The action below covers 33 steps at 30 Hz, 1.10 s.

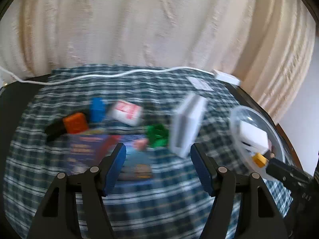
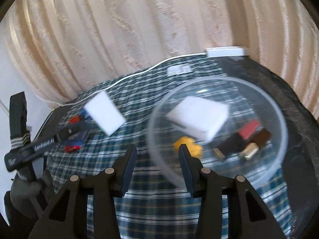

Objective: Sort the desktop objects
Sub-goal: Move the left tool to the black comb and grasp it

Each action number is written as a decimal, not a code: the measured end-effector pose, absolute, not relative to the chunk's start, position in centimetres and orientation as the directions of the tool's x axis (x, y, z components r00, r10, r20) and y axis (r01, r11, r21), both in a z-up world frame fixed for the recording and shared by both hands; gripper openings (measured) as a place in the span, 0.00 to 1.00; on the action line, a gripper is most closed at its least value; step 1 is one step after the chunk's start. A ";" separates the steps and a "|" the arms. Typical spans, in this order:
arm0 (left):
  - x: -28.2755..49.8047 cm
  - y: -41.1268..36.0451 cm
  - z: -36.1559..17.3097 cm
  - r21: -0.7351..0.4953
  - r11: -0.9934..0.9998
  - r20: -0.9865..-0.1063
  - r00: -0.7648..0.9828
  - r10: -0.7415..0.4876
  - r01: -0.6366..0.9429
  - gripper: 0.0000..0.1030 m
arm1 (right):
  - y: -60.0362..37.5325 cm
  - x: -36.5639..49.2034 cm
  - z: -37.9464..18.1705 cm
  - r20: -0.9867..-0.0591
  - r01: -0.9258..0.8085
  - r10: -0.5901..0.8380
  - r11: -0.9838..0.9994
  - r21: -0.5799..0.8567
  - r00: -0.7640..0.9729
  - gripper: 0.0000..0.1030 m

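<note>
A: Clear plastic bowl (image 2: 217, 131) at the right end of the checked tablecloth (image 2: 151, 205). Inside: white box (image 2: 198, 117), yellow piece (image 2: 188, 147), red block (image 2: 249, 130), brown block (image 2: 263, 136), dark bar and a small metallic bit beside them. All blurred, hard to name closer.

B: Same bowl (image 1: 257, 137) from the left wrist view, white box (image 1: 252, 136) and yellow piece (image 1: 259, 159) showing through the wall.

A: Still out on the cloth: second white box (image 1: 187, 125), tilted up on an edge, near the bowl but apart from it. Green item (image 1: 156, 132) just left of it. Further left a white-and-red packet (image 1: 127, 112), blue block (image 1: 97, 109), orange block (image 1: 75, 122), something black beside that. Flat purple-blue booklet (image 1: 93, 151) nearest the camera.

B: Left gripper (image 1: 158, 160) — fingers well apart, nothing between the pads, hanging over the booklet and the cloth.

A: Right gripper (image 2: 157, 160) — fingers apart too, narrower gap. Right finger lined up with the bowl's near rim; touching or not, cannot tell. Nothing clamped.

B: Around the edges: white cable (image 1: 111, 76) along the far side of the tablecloth, running to a white adapter (image 2: 227, 51). Cream curtain (image 1: 159, 20) behind everything.
</note>
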<state>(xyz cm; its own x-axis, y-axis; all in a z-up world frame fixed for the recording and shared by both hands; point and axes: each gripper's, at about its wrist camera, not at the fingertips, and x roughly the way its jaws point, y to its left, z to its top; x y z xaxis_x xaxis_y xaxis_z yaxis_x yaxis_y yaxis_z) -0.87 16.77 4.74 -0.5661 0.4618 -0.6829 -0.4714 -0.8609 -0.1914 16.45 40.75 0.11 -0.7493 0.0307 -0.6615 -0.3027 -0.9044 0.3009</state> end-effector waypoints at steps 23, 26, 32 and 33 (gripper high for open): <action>-10.2 4.9 2.5 -0.079 -0.954 -0.744 -0.620 0.250 -0.290 0.68 | 32.1 8.9 -1.3 -0.722 -0.069 -0.157 -0.960 0.272 -0.674 0.46; -10.8 5.0 1.9 -0.065 -0.948 -0.755 -0.607 0.250 -0.310 0.68 | 31.7 8.1 -1.9 -0.736 -0.053 -0.162 -0.964 0.260 -0.657 0.46; -12.6 6.0 0.4 -0.016 -0.923 -0.791 -0.560 0.246 -0.383 0.68 | 31.4 6.2 -2.8 -0.762 0.000 -0.190 -0.970 0.243 -0.619 0.46; -12.7 6.3 0.4 -0.009 -0.920 -0.792 -0.559 0.246 -0.393 0.68 | 31.5 5.7 -2.9 -0.764 0.014 -0.205 -0.969 0.248 -0.612 0.46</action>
<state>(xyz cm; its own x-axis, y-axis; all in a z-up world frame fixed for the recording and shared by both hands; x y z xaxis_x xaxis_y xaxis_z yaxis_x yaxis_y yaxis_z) -12.66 6.28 0.42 -0.5589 0.2464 -0.7918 -0.3928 -0.9196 -0.0088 5.68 31.50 -2.86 -0.6123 -0.2046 -0.7637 0.0139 -0.9686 0.2484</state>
